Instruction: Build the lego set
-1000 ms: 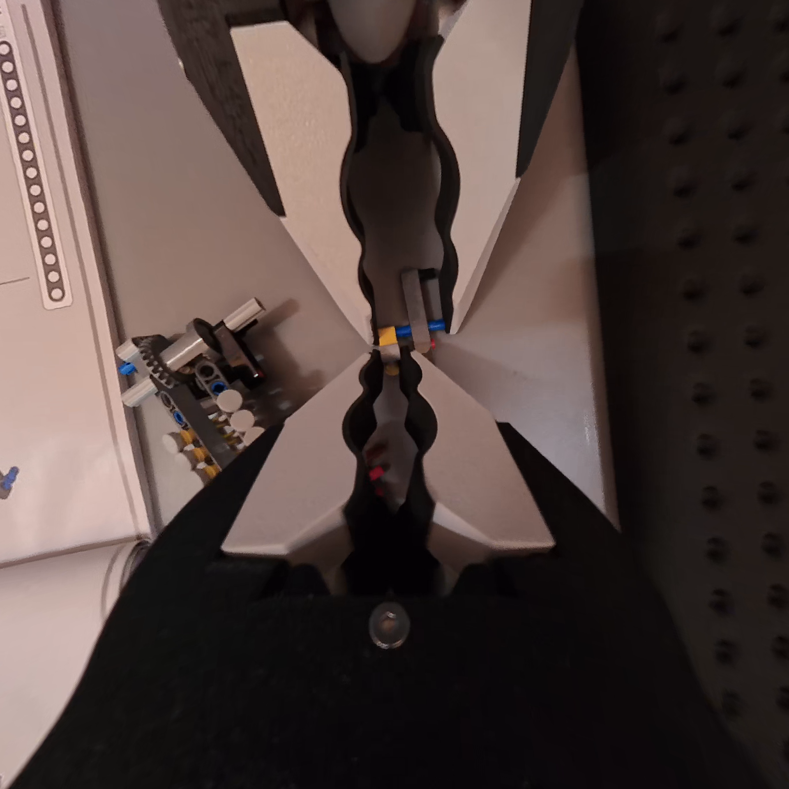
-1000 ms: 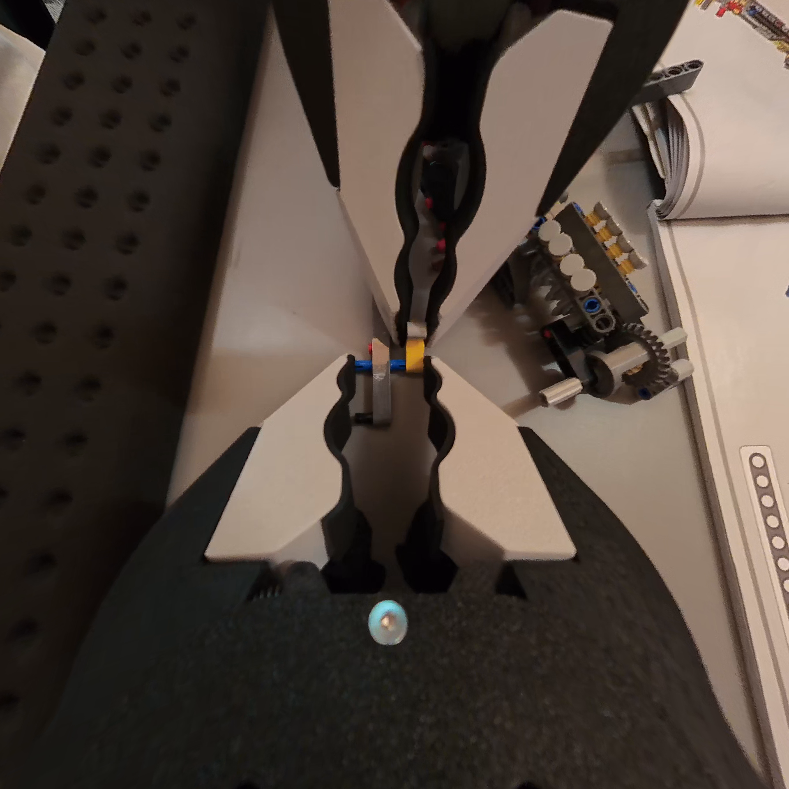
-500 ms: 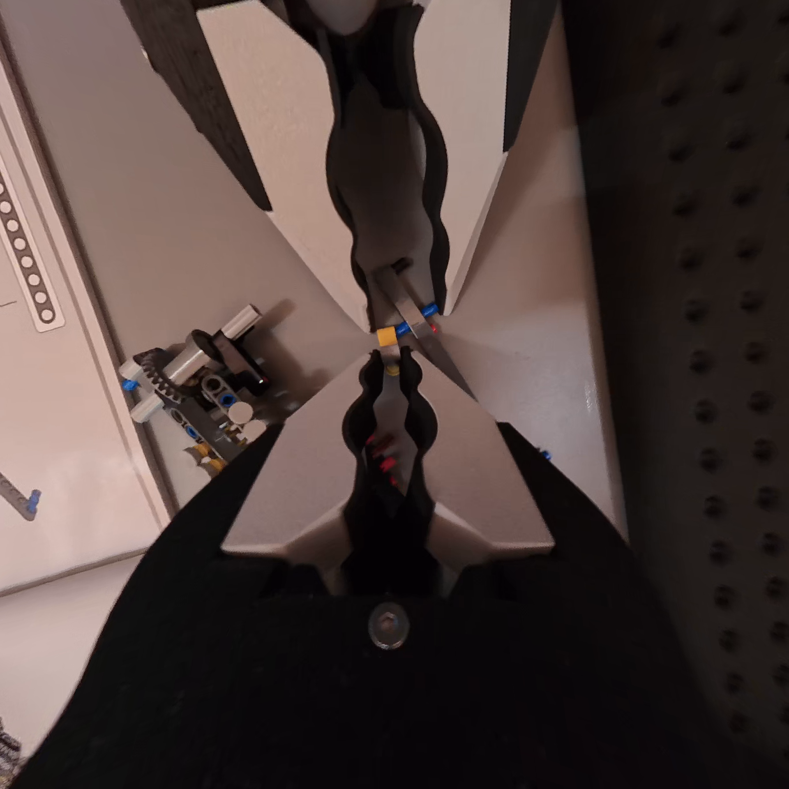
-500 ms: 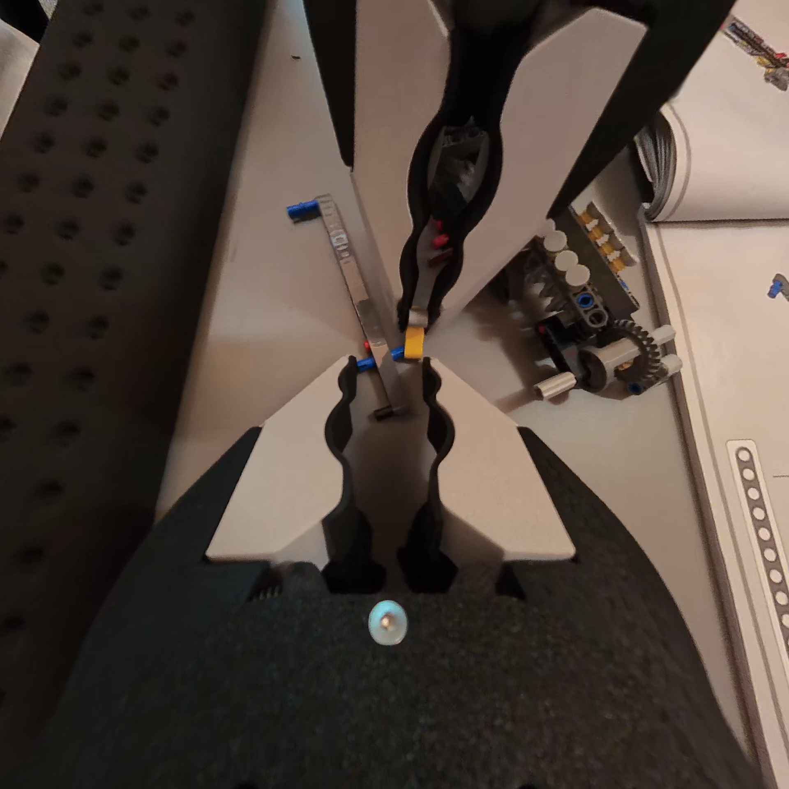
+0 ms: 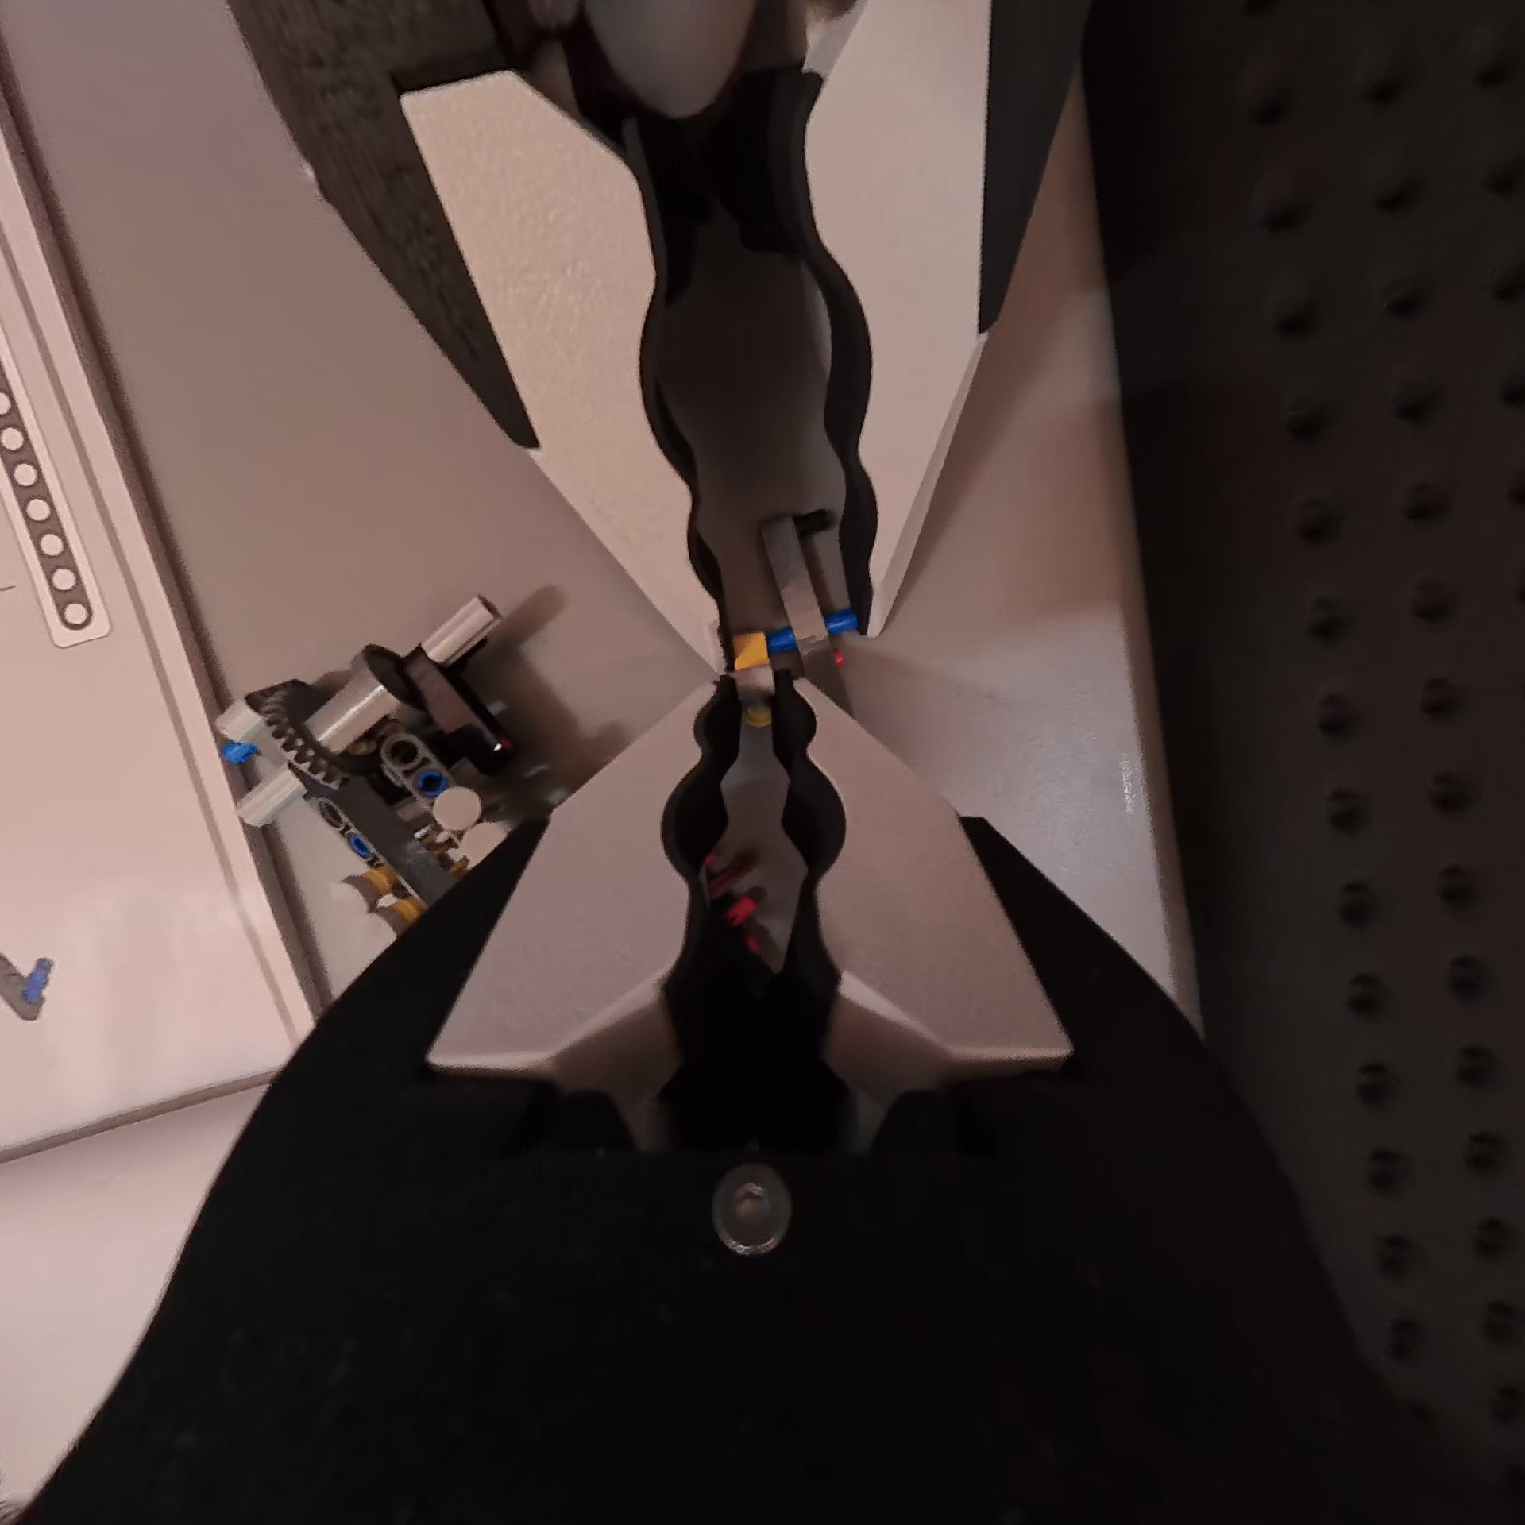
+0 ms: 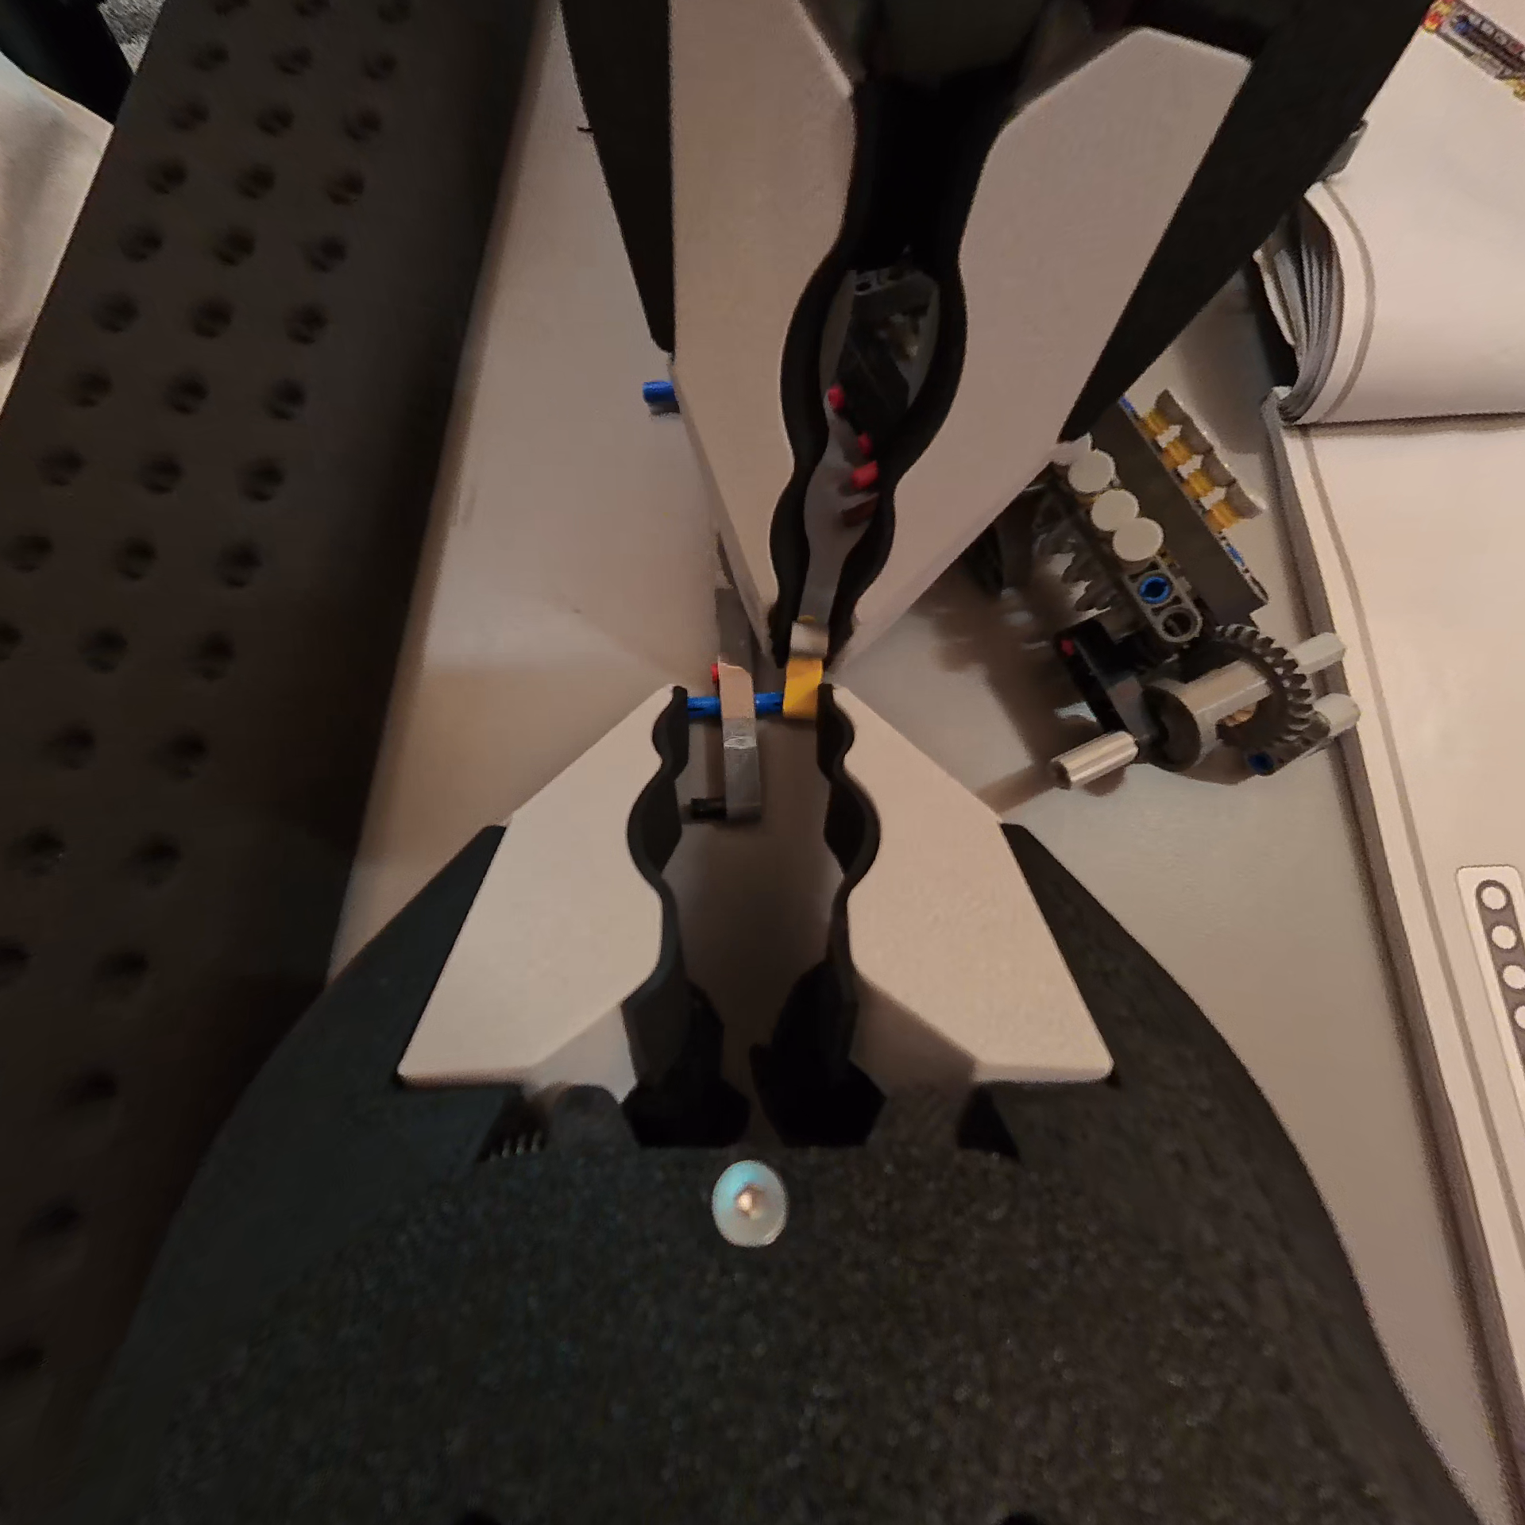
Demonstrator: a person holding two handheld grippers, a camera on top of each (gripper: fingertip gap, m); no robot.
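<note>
At frame centre the two claws meet tip to tip. The left claw [image 5: 753, 691] is narrow, pinching a grey beam [image 6: 817, 569] with a yellow bush [image 6: 802, 685]. The right claw [image 6: 753, 711] stands wider, spanning a blue axle [image 6: 705, 703] lying crosswise through a grey liftarm [image 6: 740, 747].

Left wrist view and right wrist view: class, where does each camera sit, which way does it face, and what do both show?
Left wrist view: on the left gripper, looking along its own fingers, shut on a red-pinned grey beam.
Right wrist view: on the right gripper, facing the opposite way, pinching the blue axle.
Shared: blue axle, gear model.
</note>
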